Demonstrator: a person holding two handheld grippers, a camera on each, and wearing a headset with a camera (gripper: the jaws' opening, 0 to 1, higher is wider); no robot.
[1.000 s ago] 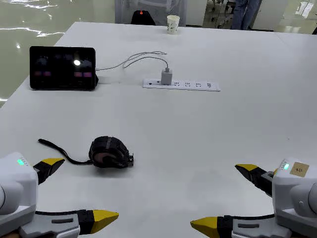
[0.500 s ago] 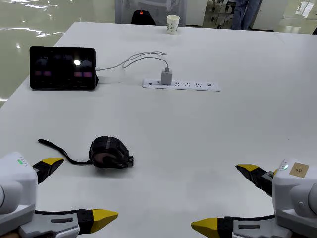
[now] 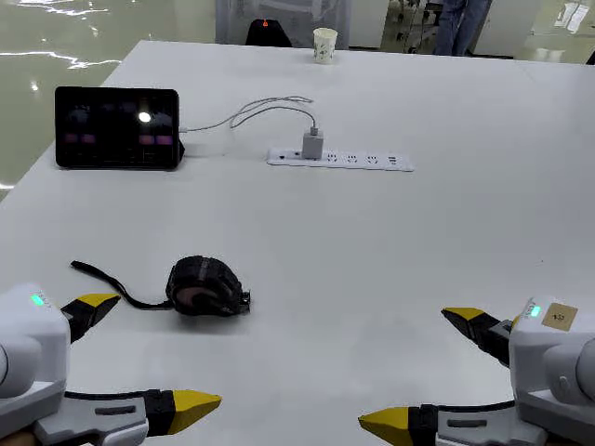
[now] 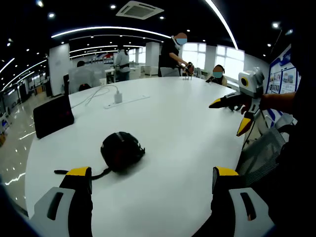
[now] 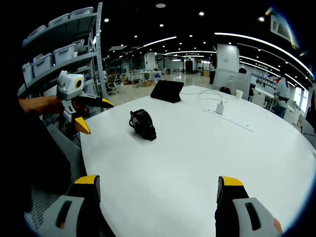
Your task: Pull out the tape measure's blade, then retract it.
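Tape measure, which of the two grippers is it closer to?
The left gripper: the tape measure lies just ahead of its open jaws, while the right gripper is much farther off to the side.

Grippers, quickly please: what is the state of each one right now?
Left gripper: open, holding nothing.
Right gripper: open, holding nothing.

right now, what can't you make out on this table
- Tape measure: casing markings, too small in the head view.
- Tablet: screen content, blurred by glare, head view.
- Paper cup: contents, hidden by its own wall.
- Left gripper: body cut off by the bottom edge, head view.
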